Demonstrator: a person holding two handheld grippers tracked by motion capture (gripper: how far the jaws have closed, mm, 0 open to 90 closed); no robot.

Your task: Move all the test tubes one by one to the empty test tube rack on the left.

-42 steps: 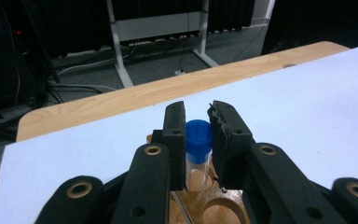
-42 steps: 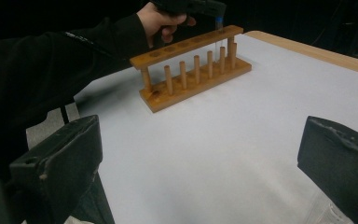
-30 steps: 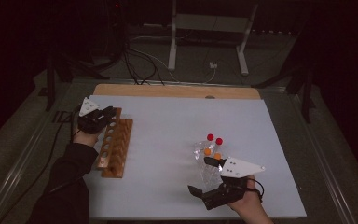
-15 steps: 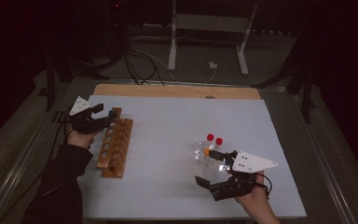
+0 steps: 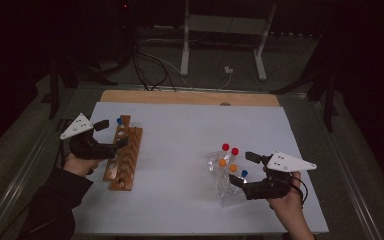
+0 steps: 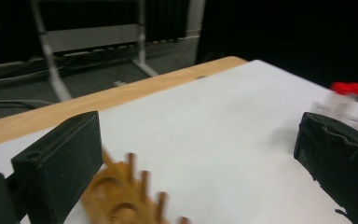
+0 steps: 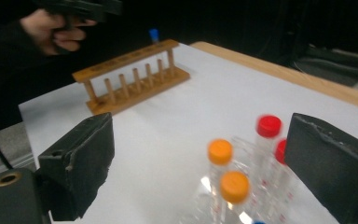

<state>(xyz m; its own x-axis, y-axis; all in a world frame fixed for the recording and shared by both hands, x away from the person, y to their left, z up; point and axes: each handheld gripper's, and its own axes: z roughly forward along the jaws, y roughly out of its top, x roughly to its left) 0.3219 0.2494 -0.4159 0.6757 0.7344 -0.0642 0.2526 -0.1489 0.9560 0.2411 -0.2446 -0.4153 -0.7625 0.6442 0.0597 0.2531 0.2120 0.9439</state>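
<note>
Tubes (image 5: 228,165): a cluster of clear capped tubes stands in the right half of the white mat (image 5: 180,130), toward the near edge. Caps seen from above: two red at the far side, two orange in the middle, one blue nearest the right gripper. In the right gripper view the orange-capped tubes (image 7: 227,170) stand in front, the red-capped tubes (image 7: 269,127) behind, all between the two black jaws.

Right gripper (image 5: 244,169): jaws spread wide either side of the cluster, pads not pressing on any tube; nothing gripped. Held just right of the tubes, near the mat's near right corner.

Wooden rack (image 5: 124,157): lies along the left side of the mat, long axis running near to far. One blue-capped tube (image 5: 119,120) stands at its far end.

Left gripper (image 5: 112,134): over the far end of the rack. Its jaws have just been opening and now stand wide, with nothing between them; the rack (image 6: 126,196) shows blurred below.
</note>
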